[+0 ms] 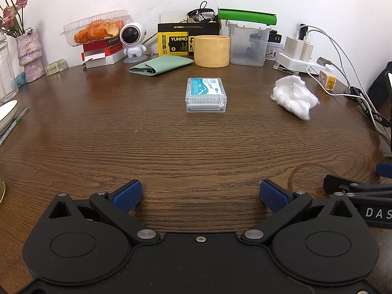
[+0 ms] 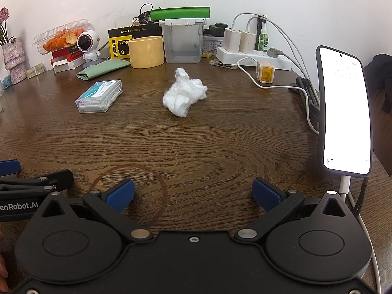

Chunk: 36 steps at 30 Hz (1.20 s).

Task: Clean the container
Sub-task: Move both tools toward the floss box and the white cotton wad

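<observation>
Container (image 1: 206,94), a small clear box with a blue label, lies mid-table straight before the left gripper (image 1: 201,194), whose jaws stand wide and empty; a white cotton wad (image 1: 294,98) lies to its right. Right wrist view: right gripper (image 2: 193,192) likewise spread, holding nothing; only here a lit phone (image 2: 345,110) stands upright at the right edge.

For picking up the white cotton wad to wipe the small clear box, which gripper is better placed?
Right, probably. The cotton wad lies straight ahead of the open right gripper; from the left gripper it lies off to the right, with the clear box straight ahead.
</observation>
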{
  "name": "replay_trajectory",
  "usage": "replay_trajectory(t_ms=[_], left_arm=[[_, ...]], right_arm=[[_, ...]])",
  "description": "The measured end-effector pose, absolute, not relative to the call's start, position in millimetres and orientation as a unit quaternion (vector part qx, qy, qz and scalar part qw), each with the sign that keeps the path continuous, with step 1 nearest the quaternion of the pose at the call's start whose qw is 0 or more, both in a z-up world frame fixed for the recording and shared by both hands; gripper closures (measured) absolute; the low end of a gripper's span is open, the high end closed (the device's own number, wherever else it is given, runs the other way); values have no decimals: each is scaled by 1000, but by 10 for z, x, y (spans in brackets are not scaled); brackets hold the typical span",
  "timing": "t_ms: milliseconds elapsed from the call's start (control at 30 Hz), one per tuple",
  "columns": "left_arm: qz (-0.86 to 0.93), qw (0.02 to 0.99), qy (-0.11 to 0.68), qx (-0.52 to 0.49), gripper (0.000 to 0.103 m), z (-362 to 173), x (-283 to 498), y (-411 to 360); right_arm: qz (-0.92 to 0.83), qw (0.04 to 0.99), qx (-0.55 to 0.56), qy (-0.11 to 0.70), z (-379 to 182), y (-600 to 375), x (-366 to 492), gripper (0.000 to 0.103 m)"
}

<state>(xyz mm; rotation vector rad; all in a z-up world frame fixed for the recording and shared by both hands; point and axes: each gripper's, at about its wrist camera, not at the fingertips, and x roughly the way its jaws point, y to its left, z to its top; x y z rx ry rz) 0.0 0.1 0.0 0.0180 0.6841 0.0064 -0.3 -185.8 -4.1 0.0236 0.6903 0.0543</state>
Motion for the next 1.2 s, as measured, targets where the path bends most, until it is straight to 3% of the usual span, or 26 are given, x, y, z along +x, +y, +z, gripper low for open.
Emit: replay_trajectory(t_ms=[733,1000,1200], left_arm=[[-17,935,352,25,0,96,197,-18],[-27,955,289,56,0,232,680,-51],[-34,942,333,1,0,204,1252,30]], right_arm=[[59,930,-27,361,30,-1818,101,2],[86,944,-43,314,374,-1840,129,5],[108,955,-106,256,604,-1846,362,5]])
